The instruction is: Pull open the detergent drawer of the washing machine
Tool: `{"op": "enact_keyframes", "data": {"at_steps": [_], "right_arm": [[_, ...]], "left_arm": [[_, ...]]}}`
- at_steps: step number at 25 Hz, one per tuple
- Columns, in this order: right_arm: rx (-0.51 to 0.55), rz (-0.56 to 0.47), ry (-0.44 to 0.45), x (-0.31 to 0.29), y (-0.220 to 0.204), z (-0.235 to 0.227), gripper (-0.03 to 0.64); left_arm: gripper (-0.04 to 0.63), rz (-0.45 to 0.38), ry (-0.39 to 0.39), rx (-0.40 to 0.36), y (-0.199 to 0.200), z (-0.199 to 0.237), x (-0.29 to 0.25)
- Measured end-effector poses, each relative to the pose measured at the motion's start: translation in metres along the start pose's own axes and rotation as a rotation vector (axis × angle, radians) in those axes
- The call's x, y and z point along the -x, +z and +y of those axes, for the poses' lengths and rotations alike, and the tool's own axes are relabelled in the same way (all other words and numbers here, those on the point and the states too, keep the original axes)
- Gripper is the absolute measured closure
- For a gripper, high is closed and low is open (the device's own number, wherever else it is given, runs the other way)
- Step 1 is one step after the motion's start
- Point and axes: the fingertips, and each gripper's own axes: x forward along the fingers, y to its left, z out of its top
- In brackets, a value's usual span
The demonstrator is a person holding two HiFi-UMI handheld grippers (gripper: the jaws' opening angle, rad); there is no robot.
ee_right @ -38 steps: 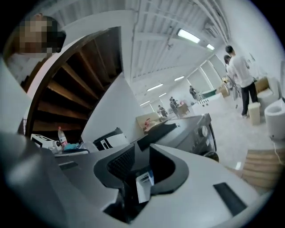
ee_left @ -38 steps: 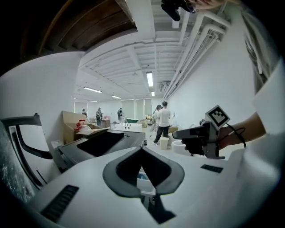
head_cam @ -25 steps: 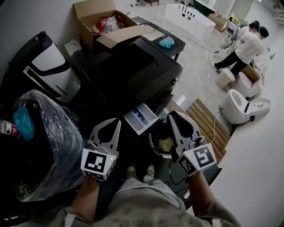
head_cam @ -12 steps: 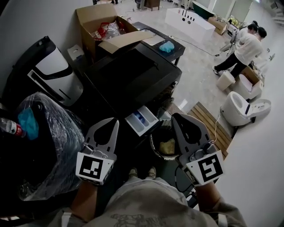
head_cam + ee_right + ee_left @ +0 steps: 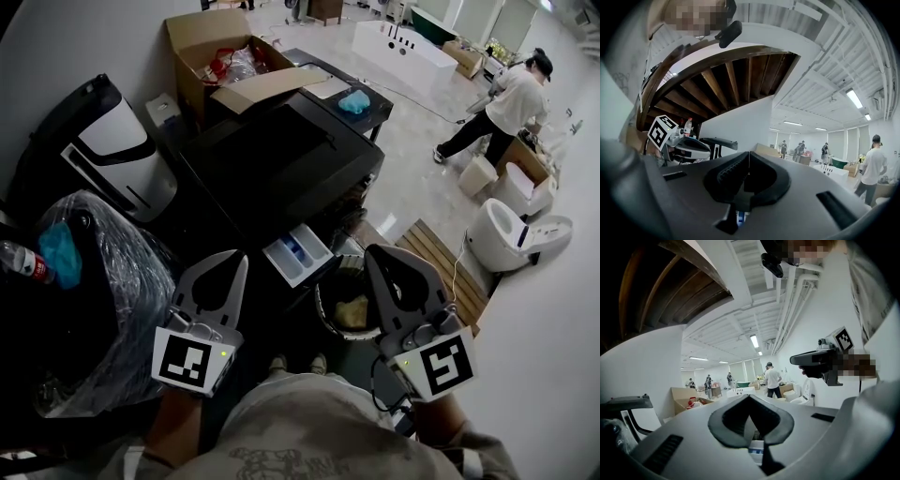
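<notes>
Drawer (image 5: 298,255) already juts open between the left tool (image 5: 238,260) and right tool (image 5: 376,251), both clenched empty; a careless swing could knock it shut.

Holds a two-jaw gripper in each hand, out in front of the torso. Carries the left gripper (image 5: 240,259) on the left side, pointing forward and roughly level, jaws closed tip to tip with nothing between them. Carries the right gripper (image 5: 376,252) alongside, well apart from the other and nearly parallel to it, jaws likewise pressed together and empty. Turns the left marker cube (image 5: 192,361) and right marker cube (image 5: 435,367) up toward the head. Extends the left forearm (image 5: 176,429) and right forearm (image 5: 442,429) behind them.
</notes>
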Motion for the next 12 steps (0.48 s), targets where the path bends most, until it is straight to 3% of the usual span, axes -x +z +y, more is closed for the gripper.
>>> {"op": "enact_keyframes", "data": {"at_steps": [8,12], "right_arm": [[0.013,0.024,0.046,0.005,-0.01,0.0,0.583],[0.001,0.007,0.02,0.002,-0.004,0.002,0.583]], "left_arm": [[0.58,0.017,0.005,0.03,-0.002,-0.007,0.002],[0.58,0.023,0.016,0.025,-0.004,-0.005,0.004]]}}
